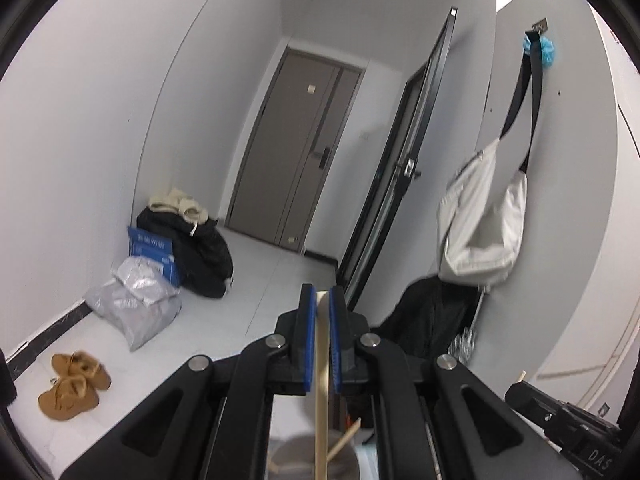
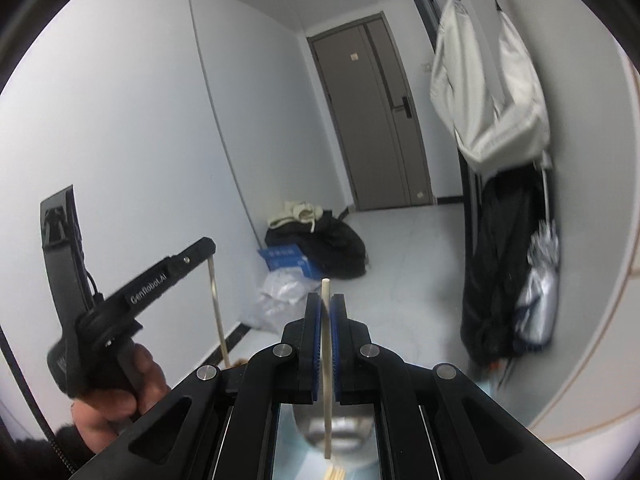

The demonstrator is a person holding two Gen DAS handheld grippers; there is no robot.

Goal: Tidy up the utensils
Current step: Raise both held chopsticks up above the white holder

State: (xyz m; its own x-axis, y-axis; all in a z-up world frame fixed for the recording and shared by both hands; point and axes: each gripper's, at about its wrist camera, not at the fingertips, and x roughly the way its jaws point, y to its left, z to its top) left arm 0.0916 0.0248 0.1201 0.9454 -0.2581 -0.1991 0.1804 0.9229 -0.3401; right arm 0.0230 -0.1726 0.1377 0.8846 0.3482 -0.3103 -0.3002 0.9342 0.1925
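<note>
My left gripper (image 1: 322, 300) is shut on a pale wooden chopstick (image 1: 321, 400) that hangs straight down between its blue pads toward a grey round holder (image 1: 296, 460) at the bottom edge, where another chopstick (image 1: 344, 440) leans. My right gripper (image 2: 327, 304) is shut on a second pale chopstick (image 2: 327, 360), held upright over a grey holder (image 2: 344, 432); more chopstick tips (image 2: 335, 473) show at the bottom edge. In the right wrist view the left gripper (image 2: 204, 250) appears at the left, held by a hand, with its chopstick (image 2: 218, 312) hanging down.
Both cameras face a hallway with a brown door (image 1: 296, 152). A white bag (image 1: 480, 220) hangs on the right wall above dark clothing (image 1: 432, 320). Bags and a blue box (image 1: 154, 252) lie by the left wall, tan shoes (image 1: 72, 384) on the floor.
</note>
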